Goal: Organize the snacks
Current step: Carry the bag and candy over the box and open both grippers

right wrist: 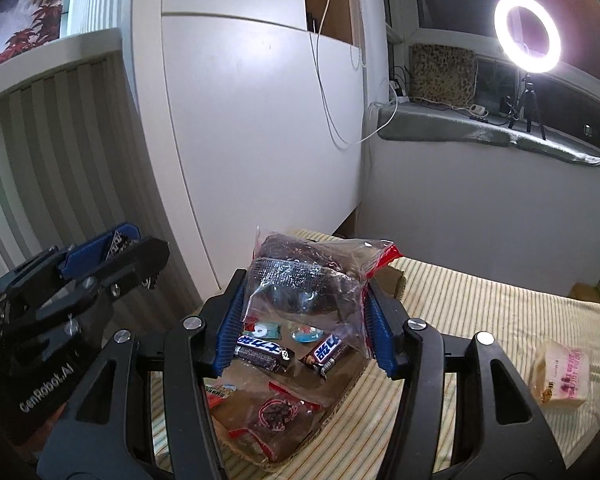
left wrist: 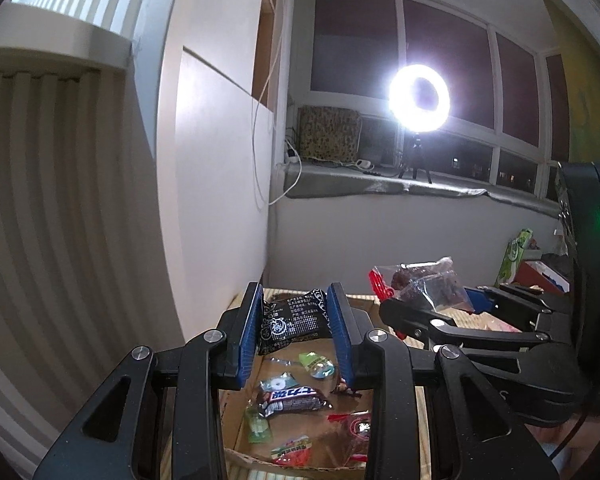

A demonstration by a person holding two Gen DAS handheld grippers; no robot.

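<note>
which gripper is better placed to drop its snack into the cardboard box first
Probably the left. The left gripper, holding a black candy packet, sits directly above the cardboard box; the right gripper, holding a clear bag, hangs nearer the box's edge.

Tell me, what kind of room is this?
Probably a room in a home: a striped mat under a cardboard tray of snacks, a window sill with a ring light, night outside.

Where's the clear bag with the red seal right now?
The clear bag is clamped between the right gripper's jaws, held above the cardboard box of snacks. In the left wrist view it shows right of the black packet.
</note>
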